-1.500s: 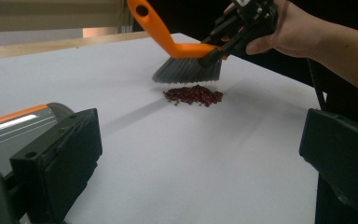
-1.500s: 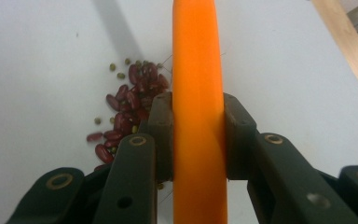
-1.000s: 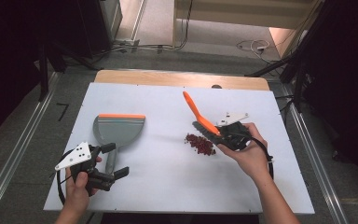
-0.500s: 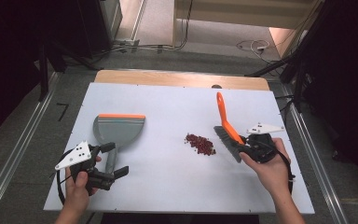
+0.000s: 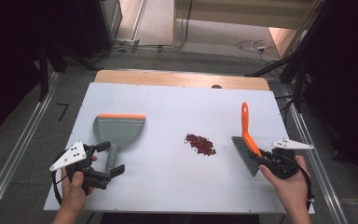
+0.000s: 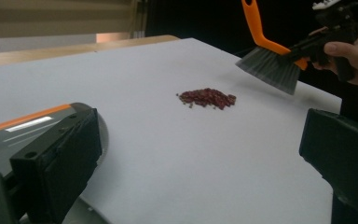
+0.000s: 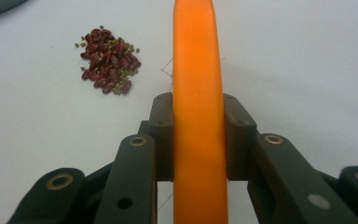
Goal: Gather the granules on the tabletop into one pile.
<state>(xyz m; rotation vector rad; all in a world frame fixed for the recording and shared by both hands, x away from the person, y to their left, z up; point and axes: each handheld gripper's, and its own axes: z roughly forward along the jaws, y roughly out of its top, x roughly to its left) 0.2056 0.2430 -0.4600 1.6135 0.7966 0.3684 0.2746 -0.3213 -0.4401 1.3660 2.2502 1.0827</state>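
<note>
A small pile of red beans lies on the white table. A little to its right my right gripper is shut on the orange handle of a hand brush. The grey bristles point toward the beans and seem to hover just off the surface. A grey dustpan with an orange lip rests at the left, its handle pointing toward me. My left gripper stands open, one jaw on each side of that handle.
A wooden strip runs along the table's far edge. Metal rails flank the table on the floor, and cables lie beyond it. White surface stretches between the dustpan and the beans.
My right gripper has carried the brush from over the beans to the right and nearer the front edge, with the handle now pointing away from me. The left gripper has stayed put.
</note>
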